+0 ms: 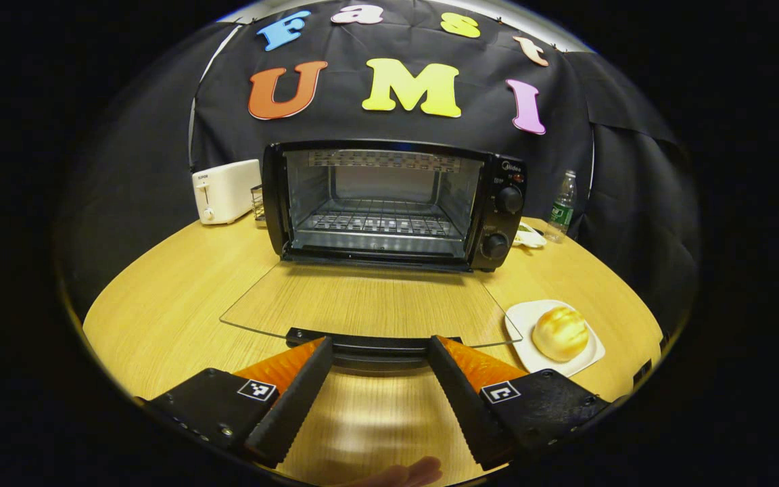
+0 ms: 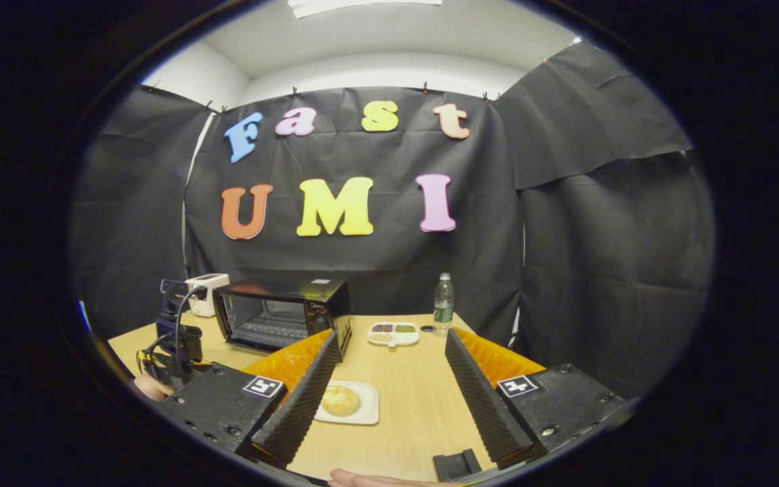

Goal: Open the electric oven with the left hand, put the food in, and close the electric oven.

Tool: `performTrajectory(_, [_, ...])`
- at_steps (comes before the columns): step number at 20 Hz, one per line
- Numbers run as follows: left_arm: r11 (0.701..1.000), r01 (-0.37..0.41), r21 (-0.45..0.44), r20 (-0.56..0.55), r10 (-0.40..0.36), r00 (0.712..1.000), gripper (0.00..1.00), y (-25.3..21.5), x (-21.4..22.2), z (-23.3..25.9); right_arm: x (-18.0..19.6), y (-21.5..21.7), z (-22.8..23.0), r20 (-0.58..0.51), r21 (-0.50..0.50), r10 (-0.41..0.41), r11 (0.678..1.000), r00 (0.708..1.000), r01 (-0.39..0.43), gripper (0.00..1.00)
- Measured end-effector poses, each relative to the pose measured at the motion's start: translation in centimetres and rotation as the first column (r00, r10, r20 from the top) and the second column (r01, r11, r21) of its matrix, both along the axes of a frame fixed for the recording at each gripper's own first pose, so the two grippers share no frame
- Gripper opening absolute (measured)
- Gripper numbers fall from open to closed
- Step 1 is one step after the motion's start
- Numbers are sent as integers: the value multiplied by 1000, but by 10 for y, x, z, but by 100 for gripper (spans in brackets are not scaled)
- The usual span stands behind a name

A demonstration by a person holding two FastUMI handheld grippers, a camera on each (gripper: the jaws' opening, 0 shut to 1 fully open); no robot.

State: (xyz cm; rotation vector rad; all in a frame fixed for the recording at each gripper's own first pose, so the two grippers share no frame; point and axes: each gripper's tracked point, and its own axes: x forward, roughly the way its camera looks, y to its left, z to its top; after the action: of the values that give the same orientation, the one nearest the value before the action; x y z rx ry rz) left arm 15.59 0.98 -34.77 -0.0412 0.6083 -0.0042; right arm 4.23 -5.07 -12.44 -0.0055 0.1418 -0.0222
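Note:
The black electric oven (image 1: pixel 389 203) stands at the back of the wooden table (image 1: pixel 180 297), its glass door (image 1: pixel 362 301) lying flat and open, an empty wire rack inside. My left gripper (image 1: pixel 379 345) is open, its fingers either side of the door's black handle (image 1: pixel 376 352) without pressing it. A round bun (image 1: pixel 560 333) rests on a white square plate (image 1: pixel 521 321) to the right of the door. In the right gripper view, my right gripper (image 2: pixel 391 336) is open and empty above the table, with the bun (image 2: pixel 340 400) low between its fingers and the oven (image 2: pixel 281 314) at far left.
A white toaster (image 1: pixel 226 191) stands left of the oven and a water bottle (image 1: pixel 562 206) to its right. A white divided dish (image 2: pixel 394 333) with small foods sits near the bottle (image 2: pixel 443 304). A small black block (image 2: pixel 456 465) lies at the near table edge.

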Motion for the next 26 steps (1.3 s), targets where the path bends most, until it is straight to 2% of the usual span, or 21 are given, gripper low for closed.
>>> performTrajectory(3, [1000, -12, -24, 77, 14, 997, 95, 0, 2, 15, 5, -3, -12, -30, -9, -8, 1000, 1000, 8, 100])
performTrajectory(5, [999, -36, -7, 95, 37, 995, 95, 6, -1, 23, 10, -4, -19, -49, -2, -11, 1000, 999, 11, 100])
performTrajectory(7, [1000, -28, 1, 102, 28, 994, 95, 7, -4, 34, 16, -2, -31, -74, 8, -6, 1000, 997, 7, 100])
performTrajectory(11, [1000, 11, 12, 187, -13, 982, 95, 0, -24, 82, 26, 9, -54, -122, 27, 24, 999, 992, -21, 100])
performTrajectory(17, [999, -30, 43, 326, 15, 945, 94, 12, -62, 166, 49, 31, -101, -199, 41, 73, 997, 977, -67, 100])
performTrajectory(23, [999, -38, 0, 434, 34, 900, 94, 25, -99, 244, 72, 66, -155, -286, 95, 138, 989, 948, -115, 100])
performTrajectory(26, [998, -56, 24, 483, 37, 875, 94, 38, -124, 278, 80, 78, -182, -343, 69, 140, 990, 929, -124, 100])
